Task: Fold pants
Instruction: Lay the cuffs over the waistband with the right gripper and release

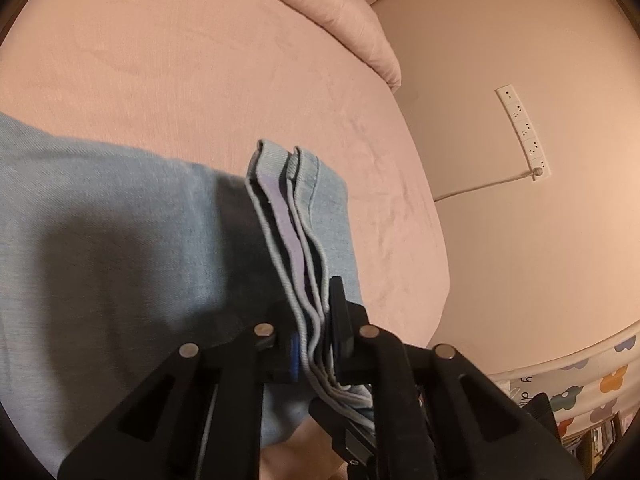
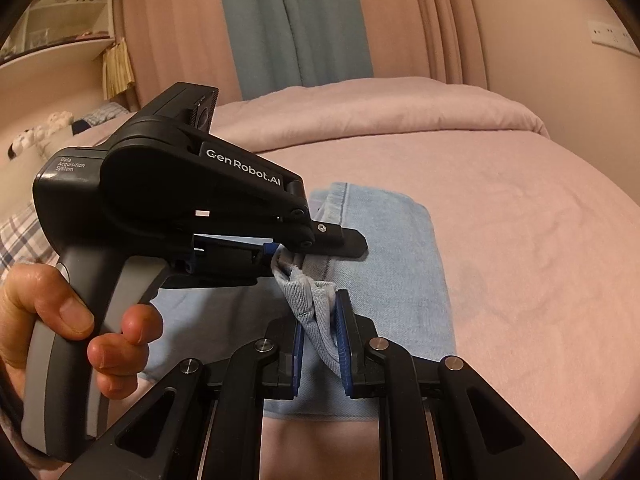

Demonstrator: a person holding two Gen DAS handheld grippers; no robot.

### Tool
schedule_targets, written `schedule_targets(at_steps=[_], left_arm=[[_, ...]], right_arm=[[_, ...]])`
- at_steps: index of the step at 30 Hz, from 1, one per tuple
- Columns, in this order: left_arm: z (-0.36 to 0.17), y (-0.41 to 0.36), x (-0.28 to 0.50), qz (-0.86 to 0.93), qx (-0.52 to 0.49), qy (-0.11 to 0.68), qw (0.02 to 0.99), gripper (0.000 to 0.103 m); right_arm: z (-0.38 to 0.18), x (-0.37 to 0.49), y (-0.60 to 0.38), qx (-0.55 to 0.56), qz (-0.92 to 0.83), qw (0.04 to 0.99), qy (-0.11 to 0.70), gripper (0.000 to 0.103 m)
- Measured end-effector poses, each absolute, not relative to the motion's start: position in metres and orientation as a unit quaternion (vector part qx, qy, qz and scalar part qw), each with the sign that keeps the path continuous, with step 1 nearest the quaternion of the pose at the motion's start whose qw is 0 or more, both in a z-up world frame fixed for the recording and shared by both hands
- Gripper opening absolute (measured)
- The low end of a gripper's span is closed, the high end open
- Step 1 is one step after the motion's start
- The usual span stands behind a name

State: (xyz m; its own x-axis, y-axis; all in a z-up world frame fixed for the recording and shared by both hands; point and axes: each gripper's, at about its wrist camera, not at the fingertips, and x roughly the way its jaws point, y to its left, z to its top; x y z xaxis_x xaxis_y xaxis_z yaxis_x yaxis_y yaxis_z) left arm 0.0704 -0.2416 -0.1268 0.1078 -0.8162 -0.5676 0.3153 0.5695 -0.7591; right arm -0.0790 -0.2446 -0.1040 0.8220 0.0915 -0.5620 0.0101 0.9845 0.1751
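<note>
We were mid-fold w/ the pants (image 2: 384, 248) lying on the bed (image 2: 520, 208) — both grippers had the stacked hems. Left gripper (image 1: 316, 340) fingers were clamped on the layered edge; right gripper (image 2: 320, 344) fingers pinched the bunched hem beside it. Next, we judged: lift both together, carry hems over evenly.

We are in a bedroom of a home. Under our grippers spreads a bed (image 2: 520, 208) with a pink cover, and a folded pink duvet (image 2: 380, 108) lies across it ahead of the right gripper. Beyond that hang pink and blue curtains (image 2: 296, 20). Far left of the right gripper stand shelves (image 2: 68, 12) and soft toys (image 2: 36, 136). Right of the left gripper, a power strip (image 1: 524, 132) is fixed to the wall.
</note>
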Motion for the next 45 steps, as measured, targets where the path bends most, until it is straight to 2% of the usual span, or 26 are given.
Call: schedule_targets(at_steps=[15,34,38,41,43,44,45], left_arm=[[-0.095,-0.168,0.062,-0.381,-0.214,0.488,0.755,0.010],[-0.139,-0.091,0.079,-0.272,-0.195,0.520,0.786,0.008],[-0.151,-0.083,0.084,-0.253,-0.192,0.533,0.784,0.016],[-0.152,-0.078,0.086,-0.246,-0.190,0.532,0.787,0.020],[-0.149,-0.071,0.088,-0.233,-0.175,0.527,0.798,0.022],[-0.147,-0.067,0.088,-0.228,-0.171,0.525,0.802,0.023],[-0.144,-0.064,0.087,-0.221,-0.165,0.522,0.807,0.019]], right_arm=[[-0.080,-0.084,-0.185,0.046,0.092,0.956,0.274,0.016],[-0.117,-0.052,-0.103,-0.021,0.180,0.928,0.326,0.016],[-0.125,-0.045,-0.100,-0.021,0.187,0.917,0.351,0.017],[-0.125,-0.044,-0.105,-0.006,0.198,0.911,0.361,0.023],[-0.120,-0.047,-0.109,0.005,0.210,0.906,0.366,0.038],[-0.117,-0.050,-0.113,0.018,0.217,0.905,0.366,0.040],[-0.112,-0.055,-0.121,0.033,0.224,0.905,0.361,0.040]])
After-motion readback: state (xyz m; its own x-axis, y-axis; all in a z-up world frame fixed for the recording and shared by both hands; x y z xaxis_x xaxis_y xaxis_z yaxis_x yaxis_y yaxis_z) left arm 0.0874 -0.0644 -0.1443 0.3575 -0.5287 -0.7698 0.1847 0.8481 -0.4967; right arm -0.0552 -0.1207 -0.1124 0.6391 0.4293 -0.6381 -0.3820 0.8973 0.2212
